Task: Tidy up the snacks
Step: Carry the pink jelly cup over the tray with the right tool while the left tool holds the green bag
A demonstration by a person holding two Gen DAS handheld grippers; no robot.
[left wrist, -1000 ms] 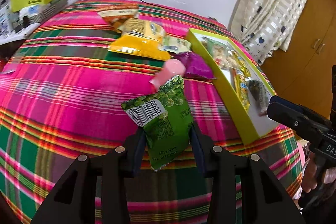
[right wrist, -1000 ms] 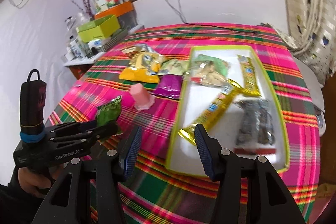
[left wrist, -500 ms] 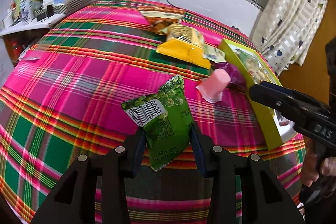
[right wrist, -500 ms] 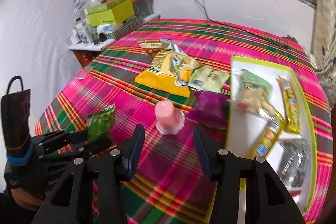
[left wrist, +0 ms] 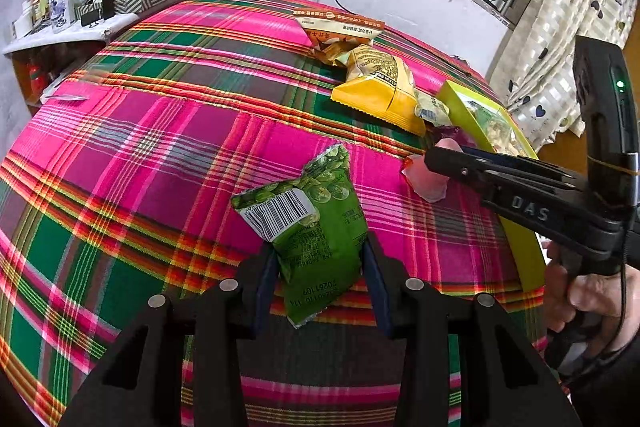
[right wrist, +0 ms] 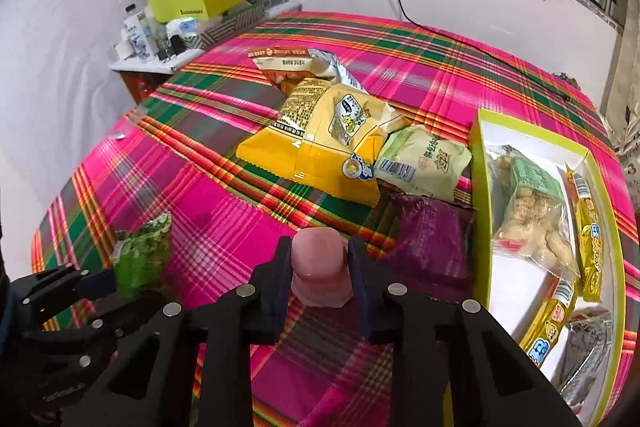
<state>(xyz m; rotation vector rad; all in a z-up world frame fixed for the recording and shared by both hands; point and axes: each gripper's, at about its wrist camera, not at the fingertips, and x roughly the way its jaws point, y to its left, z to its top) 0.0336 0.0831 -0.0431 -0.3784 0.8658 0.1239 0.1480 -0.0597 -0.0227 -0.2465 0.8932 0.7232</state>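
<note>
Since half a second ago, the right gripper (right wrist: 319,267) has advanced from in front of the pink jelly cup (right wrist: 320,273) to straddle it; its two fingers now sit close against the cup's sides, though a firm clamp cannot be confirmed. The cup stands on the plaid tablecloth (right wrist: 224,227), just left of the purple packet (right wrist: 432,247) and near of the yellow snack bag (right wrist: 324,143). A pale green packet (right wrist: 424,163) lies right of the yellow bag, touching it. The lime-edged tray (right wrist: 478,163) at right holds a clear bag of nuts (right wrist: 528,211) and yellow stick packs (right wrist: 588,231). The left gripper (left wrist: 320,267) is closed narrowly on the green pea packet (left wrist: 316,219), held above the cloth at the near left, barcode facing up. In the left wrist view the right gripper (left wrist: 434,159) reaches in from the right to the cup (left wrist: 426,181).
</note>
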